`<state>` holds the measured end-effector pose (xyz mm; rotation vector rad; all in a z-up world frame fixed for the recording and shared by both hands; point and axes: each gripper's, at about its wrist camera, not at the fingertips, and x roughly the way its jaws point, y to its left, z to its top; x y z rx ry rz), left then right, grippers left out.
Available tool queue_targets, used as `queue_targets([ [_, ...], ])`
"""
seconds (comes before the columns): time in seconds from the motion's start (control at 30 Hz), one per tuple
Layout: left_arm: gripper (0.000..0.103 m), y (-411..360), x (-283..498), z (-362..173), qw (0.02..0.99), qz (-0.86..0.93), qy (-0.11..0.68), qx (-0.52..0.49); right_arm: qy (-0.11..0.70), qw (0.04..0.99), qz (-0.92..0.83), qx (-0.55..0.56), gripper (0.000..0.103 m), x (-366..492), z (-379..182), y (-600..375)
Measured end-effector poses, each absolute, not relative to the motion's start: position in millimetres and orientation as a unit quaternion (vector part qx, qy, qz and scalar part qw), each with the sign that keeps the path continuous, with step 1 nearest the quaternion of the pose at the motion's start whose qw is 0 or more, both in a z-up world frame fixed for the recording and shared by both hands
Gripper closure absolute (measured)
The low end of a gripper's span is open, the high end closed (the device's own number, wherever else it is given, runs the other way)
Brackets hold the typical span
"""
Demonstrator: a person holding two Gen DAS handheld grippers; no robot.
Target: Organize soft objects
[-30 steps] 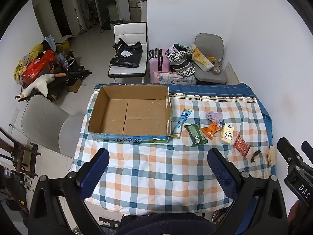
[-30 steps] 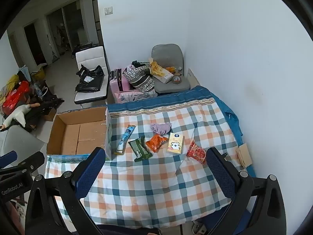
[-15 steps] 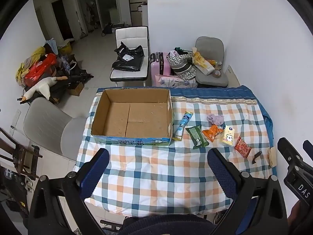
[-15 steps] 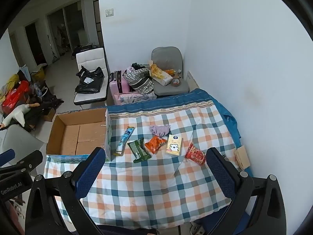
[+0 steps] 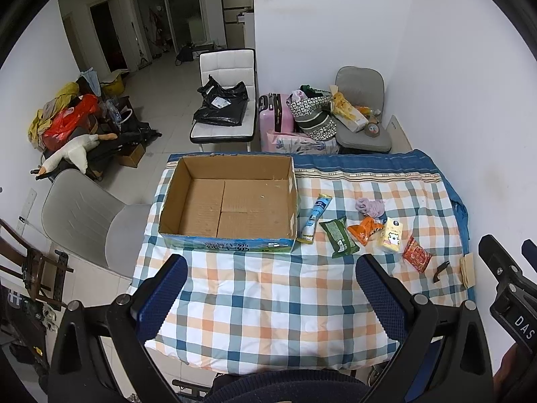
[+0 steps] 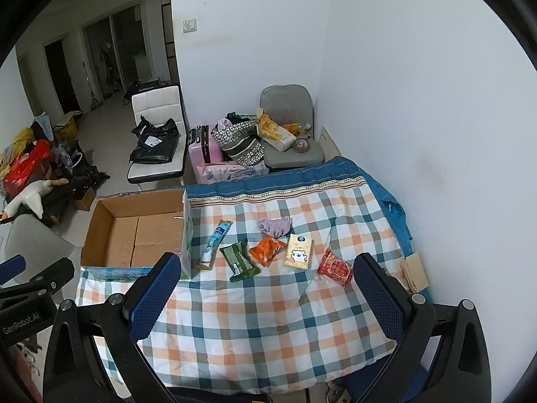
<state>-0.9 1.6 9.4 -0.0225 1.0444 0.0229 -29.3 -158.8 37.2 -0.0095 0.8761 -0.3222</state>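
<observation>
An empty cardboard box sits at the table's far left. Right of it lie a blue-white tube, a green pack, an orange packet, a purple cloth, a yellow tissue pack and a red packet. My left gripper is open and empty, high above the near table. My right gripper is open and empty, also high above the near edge.
The table carries a checked cloth. A small black clip and tan cards lie at the right edge. A wall stands right. Chairs, a pink suitcase and bags stand behind. A grey chair stands left.
Both grippers have risen and pulled back a little, so the table and objects look smaller and lower. Nothing on the table has moved.
</observation>
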Motion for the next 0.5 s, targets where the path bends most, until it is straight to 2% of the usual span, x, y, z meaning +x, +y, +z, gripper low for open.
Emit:
queue_targets([
  [0.5,0.0,1.3,-2.4,9.1,0.869,0.011,0.495,-0.011,0.418,0.895,-0.157,-0.008,0.0,-28.5,38.4,-159.9],
])
